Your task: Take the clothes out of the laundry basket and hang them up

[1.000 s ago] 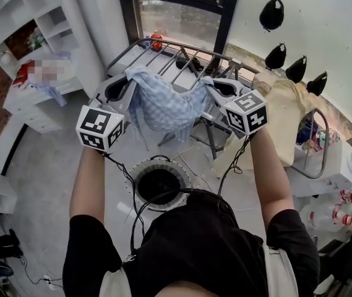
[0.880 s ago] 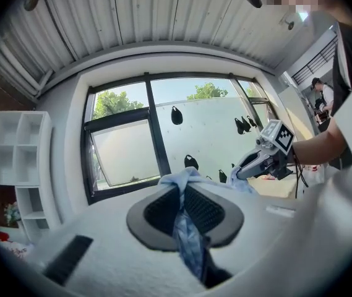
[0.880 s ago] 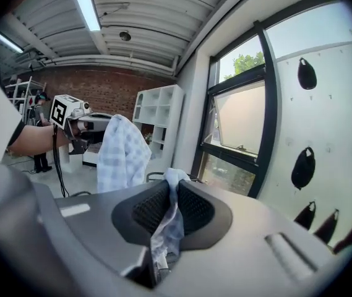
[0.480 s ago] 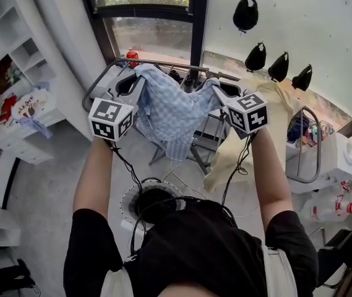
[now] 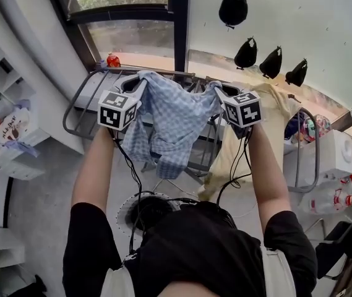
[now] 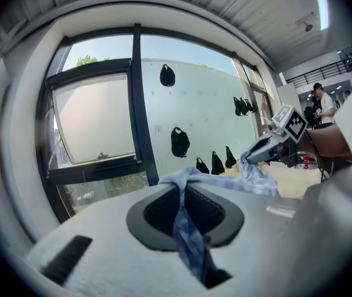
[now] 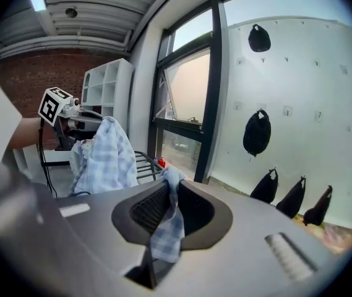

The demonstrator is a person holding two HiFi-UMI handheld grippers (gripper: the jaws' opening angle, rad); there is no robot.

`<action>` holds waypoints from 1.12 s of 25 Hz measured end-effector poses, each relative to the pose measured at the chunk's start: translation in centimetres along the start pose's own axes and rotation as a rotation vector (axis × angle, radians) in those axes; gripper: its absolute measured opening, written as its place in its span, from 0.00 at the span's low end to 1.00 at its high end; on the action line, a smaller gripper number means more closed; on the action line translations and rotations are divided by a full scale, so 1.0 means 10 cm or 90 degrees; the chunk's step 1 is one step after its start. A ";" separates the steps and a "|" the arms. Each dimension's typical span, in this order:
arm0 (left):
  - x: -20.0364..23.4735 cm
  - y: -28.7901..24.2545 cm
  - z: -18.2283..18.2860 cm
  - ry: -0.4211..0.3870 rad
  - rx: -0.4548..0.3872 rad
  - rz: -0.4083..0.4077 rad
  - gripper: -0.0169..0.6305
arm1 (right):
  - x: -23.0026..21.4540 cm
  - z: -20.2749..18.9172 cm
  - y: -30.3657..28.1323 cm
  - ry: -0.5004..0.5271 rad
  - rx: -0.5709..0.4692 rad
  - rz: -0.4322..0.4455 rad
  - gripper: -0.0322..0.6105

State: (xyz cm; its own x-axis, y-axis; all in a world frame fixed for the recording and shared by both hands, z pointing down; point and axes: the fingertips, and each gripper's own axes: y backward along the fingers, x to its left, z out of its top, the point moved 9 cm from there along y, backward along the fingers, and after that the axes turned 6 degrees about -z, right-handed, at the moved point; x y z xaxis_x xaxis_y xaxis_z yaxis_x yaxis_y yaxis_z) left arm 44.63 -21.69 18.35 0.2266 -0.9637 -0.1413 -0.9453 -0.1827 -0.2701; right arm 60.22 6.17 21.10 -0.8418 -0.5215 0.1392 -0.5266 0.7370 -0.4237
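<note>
A blue checked garment (image 5: 176,113) hangs stretched between my two grippers, above the grey drying rack (image 5: 77,107). My left gripper (image 5: 140,81) is shut on its left corner, and a strip of the cloth (image 6: 185,228) runs pinched through the jaws in the left gripper view. On the right corner my right gripper (image 5: 216,90) is shut, the cloth (image 7: 166,224) caught between its pads. The round laundry basket (image 5: 140,206) stands on the floor below, partly hidden by the person's body. Each gripper view shows the other gripper (image 6: 274,146) (image 7: 70,113) holding the cloth.
A pale yellow garment (image 5: 278,113) hangs on the rack's right side. Behind the rack are a window (image 5: 132,39) and a white wall with black hanging shapes (image 5: 233,8). A red bottle (image 5: 112,60) stands by the window, white shelves (image 5: 2,135) at left, a white appliance (image 5: 333,159) at right.
Both grippers have carried the checked garment forward, from over the floor by the basket to over the drying rack. The garment is spread wider between them.
</note>
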 end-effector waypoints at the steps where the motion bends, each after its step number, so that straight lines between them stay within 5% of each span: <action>1: 0.04 -0.14 -0.07 0.004 0.014 -0.003 0.08 | -0.06 -0.06 -0.10 -0.006 0.014 -0.009 0.14; 7: 0.31 -0.85 -0.62 0.059 0.096 -0.006 0.08 | -0.27 -0.42 -0.72 -0.046 0.101 -0.039 0.14; 13: 0.58 -1.31 -1.20 0.117 0.192 0.000 0.08 | -0.19 -0.77 -1.26 0.004 0.179 -0.023 0.14; 23: 0.69 -1.56 -1.90 0.156 0.268 0.008 0.11 | -0.07 -1.05 -1.65 0.078 0.230 0.005 0.16; 28: 0.66 -1.53 -1.88 0.136 0.266 -0.011 0.25 | 0.02 -1.02 -1.61 0.103 0.230 0.021 0.41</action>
State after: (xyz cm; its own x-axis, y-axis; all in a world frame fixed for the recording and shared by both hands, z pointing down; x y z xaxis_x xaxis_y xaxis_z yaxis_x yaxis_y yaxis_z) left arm 56.15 -28.93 39.47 0.1469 -0.9877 0.0540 -0.7564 -0.1473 -0.6373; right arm 67.36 -1.40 37.07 -0.8806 -0.4042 0.2474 -0.4477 0.5382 -0.7141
